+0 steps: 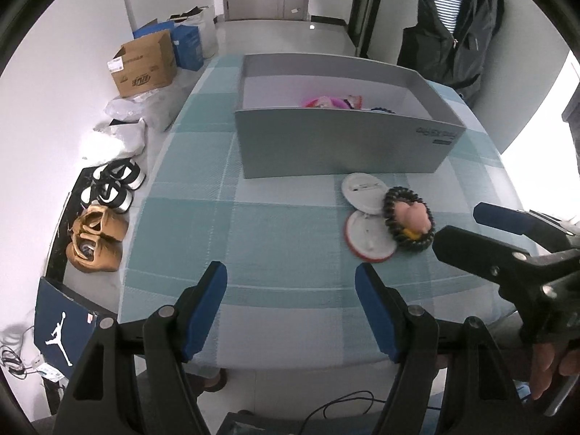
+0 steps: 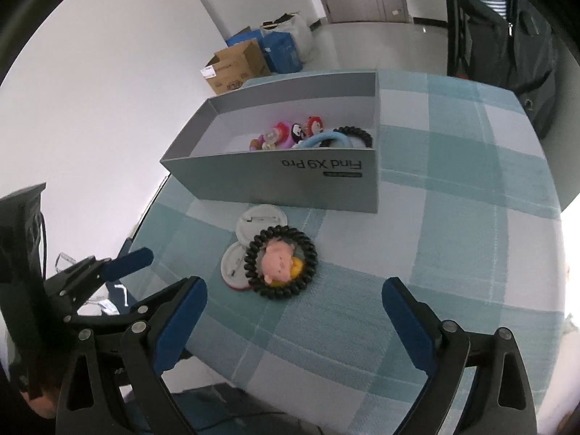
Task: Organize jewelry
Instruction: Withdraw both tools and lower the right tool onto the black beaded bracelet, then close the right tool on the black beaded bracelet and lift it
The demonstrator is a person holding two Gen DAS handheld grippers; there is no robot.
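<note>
A grey box (image 1: 337,145) (image 2: 290,185) stands on the checked tablecloth and holds colourful charms (image 2: 290,132), a blue band and a black coil tie (image 2: 357,134). In front of it lie two white round badges (image 1: 362,188) (image 2: 235,264), partly under a black spiral hair tie (image 1: 389,210) (image 2: 281,290) that rings a pink pig charm (image 1: 411,215) (image 2: 277,259). My left gripper (image 1: 290,308) is open and empty, left of the pile. My right gripper (image 2: 293,320) is open and empty, just short of the hair tie; it also shows in the left wrist view (image 1: 467,224).
The table (image 1: 253,224) has a teal checked cloth. Its left edge drops to a floor with shoes (image 1: 98,239), a cardboard box (image 1: 145,65) and bags. A dark jacket (image 1: 460,25) hangs at the far right.
</note>
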